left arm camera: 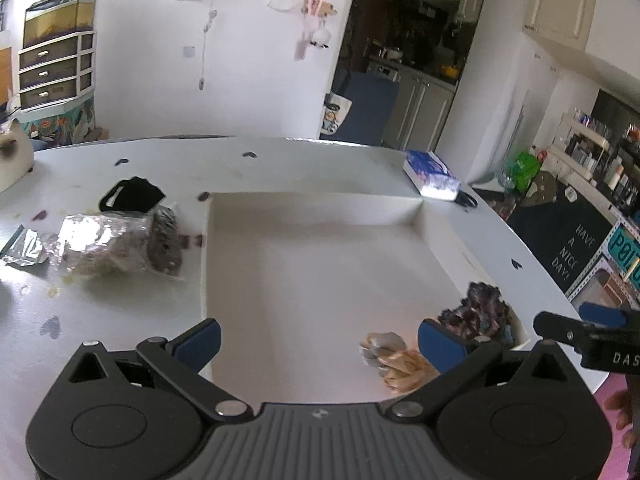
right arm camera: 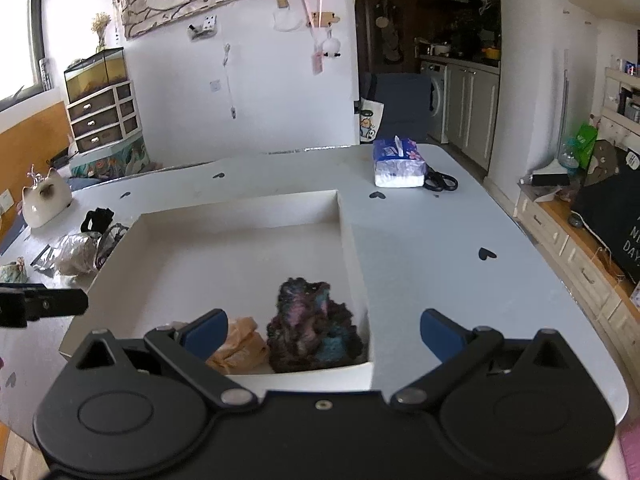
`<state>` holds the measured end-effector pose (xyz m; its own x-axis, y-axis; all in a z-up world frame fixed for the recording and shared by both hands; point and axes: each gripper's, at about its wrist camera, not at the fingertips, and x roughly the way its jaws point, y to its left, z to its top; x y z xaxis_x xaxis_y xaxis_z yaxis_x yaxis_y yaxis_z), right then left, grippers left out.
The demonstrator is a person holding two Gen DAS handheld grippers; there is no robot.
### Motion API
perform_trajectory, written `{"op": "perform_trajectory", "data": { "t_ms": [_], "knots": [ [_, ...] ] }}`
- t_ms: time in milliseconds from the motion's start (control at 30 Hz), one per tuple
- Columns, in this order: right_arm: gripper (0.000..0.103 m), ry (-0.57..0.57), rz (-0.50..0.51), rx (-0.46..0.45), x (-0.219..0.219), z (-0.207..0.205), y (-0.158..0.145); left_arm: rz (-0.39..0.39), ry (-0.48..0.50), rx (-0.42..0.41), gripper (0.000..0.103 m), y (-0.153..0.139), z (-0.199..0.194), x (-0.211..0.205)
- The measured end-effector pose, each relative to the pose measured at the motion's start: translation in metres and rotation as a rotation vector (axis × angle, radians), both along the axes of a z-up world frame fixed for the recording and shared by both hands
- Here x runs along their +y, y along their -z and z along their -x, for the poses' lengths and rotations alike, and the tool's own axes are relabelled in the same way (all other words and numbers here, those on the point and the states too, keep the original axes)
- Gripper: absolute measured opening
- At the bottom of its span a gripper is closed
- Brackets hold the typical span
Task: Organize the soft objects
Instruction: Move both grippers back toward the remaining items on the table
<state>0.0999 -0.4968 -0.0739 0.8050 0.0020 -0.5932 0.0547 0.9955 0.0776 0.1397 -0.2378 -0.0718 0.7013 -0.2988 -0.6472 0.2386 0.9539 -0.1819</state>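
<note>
A shallow white box lies on the table. In its near right corner sit a dark fuzzy multicoloured piece and a beige soft piece. My left gripper is open and empty over the box's near edge. My right gripper is open and empty, just above the near right corner. Left of the box lie a plastic-wrapped bundle and a black fabric item.
A tissue pack and black scissors lie at the table's far right. A ceramic cat stands far left. A foil wrapper lies by the bundle. The right gripper shows in the left wrist view.
</note>
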Motion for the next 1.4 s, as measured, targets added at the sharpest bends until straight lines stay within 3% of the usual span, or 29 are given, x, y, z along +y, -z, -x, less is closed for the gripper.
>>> {"op": "perform_trajectory", "data": {
  "t_ms": [300, 833, 1267, 1333, 1400],
  "knots": [
    [0.103, 0.038, -0.013, -0.041, 0.053, -0.007, -0.007, 0.025, -0.004, -0.024, 0.103, -0.006, -0.012, 0.063],
    [0.103, 0.047, -0.014, -0.067, 0.173, -0.053, -0.012, -0.01, -0.072, -0.059, 0.103, -0.015, -0.047, 0.199],
    [0.103, -0.035, -0.022, -0.083, 0.268, -0.098, -0.017, -0.113, -0.167, -0.087, 0.103, -0.004, -0.076, 0.298],
    [0.097, -0.077, -0.022, -0.1, 0.285, -0.108, -0.019, -0.136, -0.171, -0.102, 0.103, -0.001, -0.081, 0.31],
    [0.08, -0.135, -0.022, -0.098, 0.301, -0.123, -0.021, -0.157, -0.175, -0.115, 0.102, 0.002, -0.087, 0.321]
  ]
}}
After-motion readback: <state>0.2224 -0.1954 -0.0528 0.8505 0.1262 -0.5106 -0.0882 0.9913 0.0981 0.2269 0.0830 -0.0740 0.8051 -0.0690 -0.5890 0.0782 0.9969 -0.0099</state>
